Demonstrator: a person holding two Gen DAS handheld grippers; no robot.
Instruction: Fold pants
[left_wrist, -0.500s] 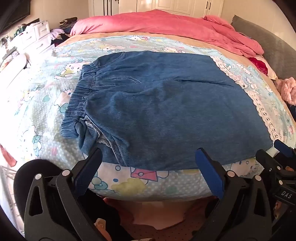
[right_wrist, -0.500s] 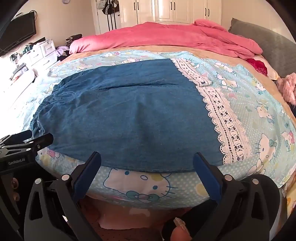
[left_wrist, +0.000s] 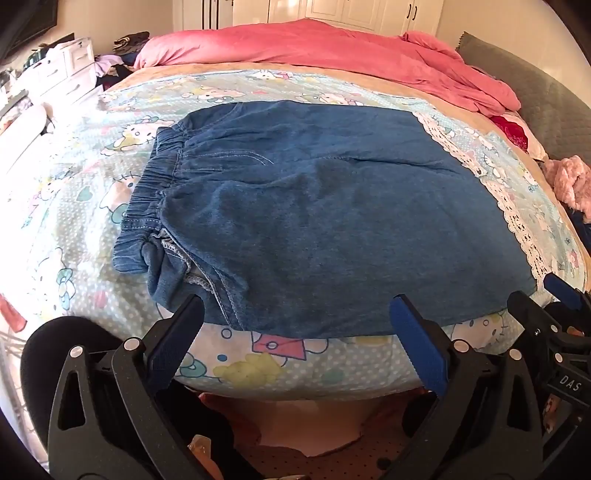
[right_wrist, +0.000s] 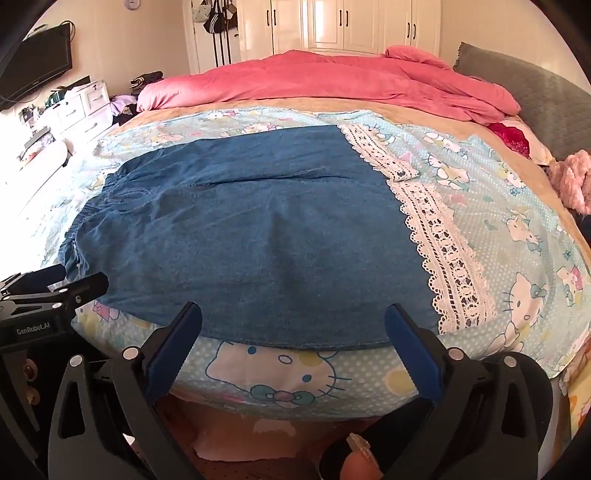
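Note:
Blue denim pants (left_wrist: 314, 214) lie folded flat on the bed, elastic waistband (left_wrist: 147, 199) to the left, white lace hem (left_wrist: 517, 221) to the right. In the right wrist view the pants (right_wrist: 251, 240) fill the middle and the lace trim (right_wrist: 447, 254) runs down their right side. My left gripper (left_wrist: 295, 310) hangs open just above the near edge of the pants, nothing between its fingers. My right gripper (right_wrist: 293, 317) is open too, over the near edge close to the lace end. Each gripper shows at the other view's edge.
A cartoon-cat printed sheet (right_wrist: 517, 221) covers the bed. A pink duvet (left_wrist: 332, 55) is heaped at the far side, a grey pillow (right_wrist: 535, 92) and pink fluffy item (right_wrist: 569, 181) at right. White drawers (left_wrist: 66, 70) stand left of the bed. A fingertip (right_wrist: 358, 469) shows below.
Both grippers have drawn back slightly from the pants; the pants lie as before.

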